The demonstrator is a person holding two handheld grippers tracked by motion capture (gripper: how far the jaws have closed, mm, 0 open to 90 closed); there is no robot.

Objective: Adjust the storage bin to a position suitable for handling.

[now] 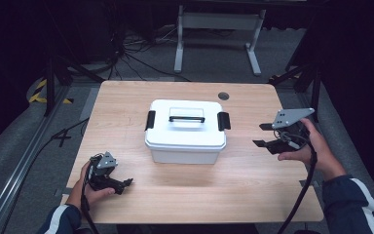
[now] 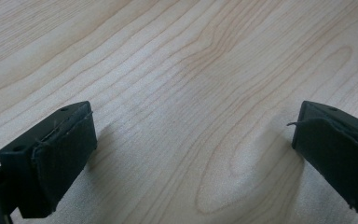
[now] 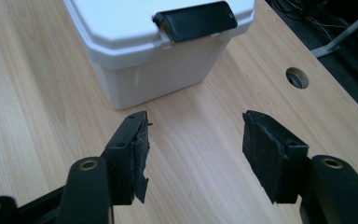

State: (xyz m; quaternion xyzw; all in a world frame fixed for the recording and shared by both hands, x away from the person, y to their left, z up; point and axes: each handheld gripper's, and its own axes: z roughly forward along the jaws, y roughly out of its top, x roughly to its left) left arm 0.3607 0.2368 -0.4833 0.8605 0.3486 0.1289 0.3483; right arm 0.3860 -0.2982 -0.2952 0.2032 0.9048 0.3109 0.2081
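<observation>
The table [image 1: 126, 102] is pale matt wood with visible grain. The box [image 1: 185, 139] at its centre is smooth white plastic; its latches [image 3: 196, 19], at three and nine o'clock, are matt black.

The person wears dark blue sleeves [image 1: 348, 195] with a white stripe down each arm. Each hand holds a black tool, the left gripper [image 1: 126, 183] and the right gripper [image 1: 261, 134], and each has a grey three-cornered plate [image 1: 292, 117] with small holes on top and a black cable [image 1: 302, 192] hanging from it. The jaws are black blocks with rough, frayed pads [image 3: 263, 149] and small round screw holes.
</observation>
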